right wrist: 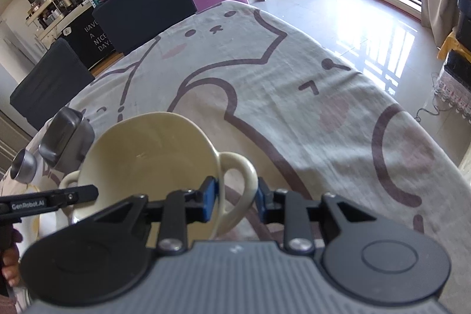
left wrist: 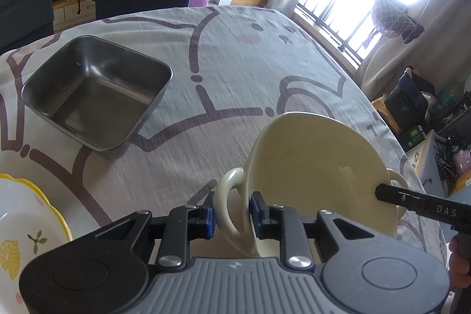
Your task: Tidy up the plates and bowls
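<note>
Cream bowl (left wrist: 309,167) hangs tilted, each tool, left (left wrist: 231,214) and right (right wrist: 235,199), pinching one loop handle.

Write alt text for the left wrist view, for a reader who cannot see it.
The left gripper has its fingers closed on one loop handle of a cream two-handled bowl, tilted above a cartoon-cat tablecloth, while the right gripper reaches in at the opposite handle. A square steel tray sits behind to the left, and a lemon-print plate lies at the lower left edge.
</note>
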A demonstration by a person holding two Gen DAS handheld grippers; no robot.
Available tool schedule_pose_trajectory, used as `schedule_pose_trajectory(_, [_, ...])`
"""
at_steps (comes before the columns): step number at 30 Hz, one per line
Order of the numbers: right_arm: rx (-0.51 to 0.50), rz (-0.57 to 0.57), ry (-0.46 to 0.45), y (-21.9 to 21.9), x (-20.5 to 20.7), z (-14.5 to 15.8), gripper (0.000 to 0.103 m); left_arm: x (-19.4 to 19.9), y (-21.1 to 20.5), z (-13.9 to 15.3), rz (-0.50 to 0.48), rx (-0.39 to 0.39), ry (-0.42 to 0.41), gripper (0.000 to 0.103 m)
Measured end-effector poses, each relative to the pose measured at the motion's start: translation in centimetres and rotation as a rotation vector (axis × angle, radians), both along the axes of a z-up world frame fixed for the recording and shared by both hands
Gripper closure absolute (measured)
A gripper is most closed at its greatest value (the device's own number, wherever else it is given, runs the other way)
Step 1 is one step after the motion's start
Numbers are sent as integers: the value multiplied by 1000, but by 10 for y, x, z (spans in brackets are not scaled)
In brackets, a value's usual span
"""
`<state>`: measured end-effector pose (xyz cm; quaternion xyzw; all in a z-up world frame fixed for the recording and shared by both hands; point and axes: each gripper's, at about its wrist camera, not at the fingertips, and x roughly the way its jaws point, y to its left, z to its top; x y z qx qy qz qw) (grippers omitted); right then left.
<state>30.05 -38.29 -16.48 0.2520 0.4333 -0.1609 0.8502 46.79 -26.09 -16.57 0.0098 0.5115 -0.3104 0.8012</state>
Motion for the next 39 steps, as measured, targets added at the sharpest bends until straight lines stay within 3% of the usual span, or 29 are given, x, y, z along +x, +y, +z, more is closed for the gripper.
schedule_pose_trajectory(7, [-40,23,31,6,6,1,69,1,1,-1,3,-13,-3,77])
schedule_pose_trajectory(12, [-77,47,36,12,7,1,68,-9,-6,2,-24,35,-87,74])
schedule_pose_trajectory(14, [-97,51,43,16,7,1,67,-9,-6,2,-16,34,-85,75])
schedule_pose_trajectory(18, [-63,31,17,10,5,-1,67,-9,-5,2,-17,33,-81,75])
schedule_pose_trajectory(21, [-105,54,13,10,6,-3,59,-6,-5,2,-13,35,-64,75])
schedule_pose_trajectory(24, [-126,110,2,11,8,-2,65,-3,-6,2,-16,39,-56,74])
schedule_pose_trajectory(34, [-96,104,0,6,12,-2,67,-2,-9,3,-20,49,-82,73])
schedule_pose_trajectory(39, [-108,107,-2,9,9,0,68,-2,-3,3,14,6,-60,76])
